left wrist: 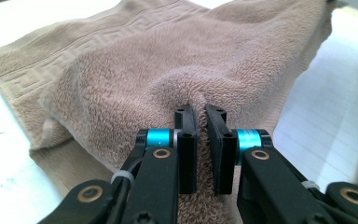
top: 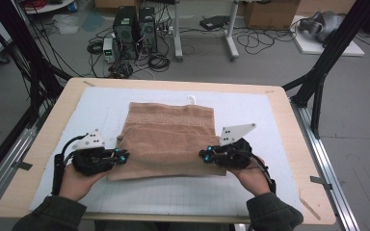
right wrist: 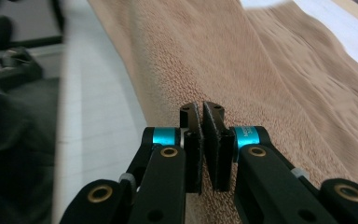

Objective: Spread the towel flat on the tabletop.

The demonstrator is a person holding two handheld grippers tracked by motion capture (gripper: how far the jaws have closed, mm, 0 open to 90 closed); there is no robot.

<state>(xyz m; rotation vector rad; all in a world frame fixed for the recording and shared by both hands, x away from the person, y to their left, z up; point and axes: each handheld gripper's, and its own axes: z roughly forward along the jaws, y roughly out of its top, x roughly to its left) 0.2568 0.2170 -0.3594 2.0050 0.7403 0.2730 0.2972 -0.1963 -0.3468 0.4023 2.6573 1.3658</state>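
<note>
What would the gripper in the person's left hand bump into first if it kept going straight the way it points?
The left gripper is already shut on the brown towel, so more towel comes first. Beyond it, probably the right gripper facing it, though depth is hard to judge.

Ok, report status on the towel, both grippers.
Left gripper shut on towel. Right gripper shut on it too. Near edge pinched at both sides. Nothing in the way.

Nothing readable is showing anywhere — the faint print on the blue sleeve point(right wrist: 248, 136) beside the right gripper's fingers point(right wrist: 219, 140) is staying too small to read.
</note>
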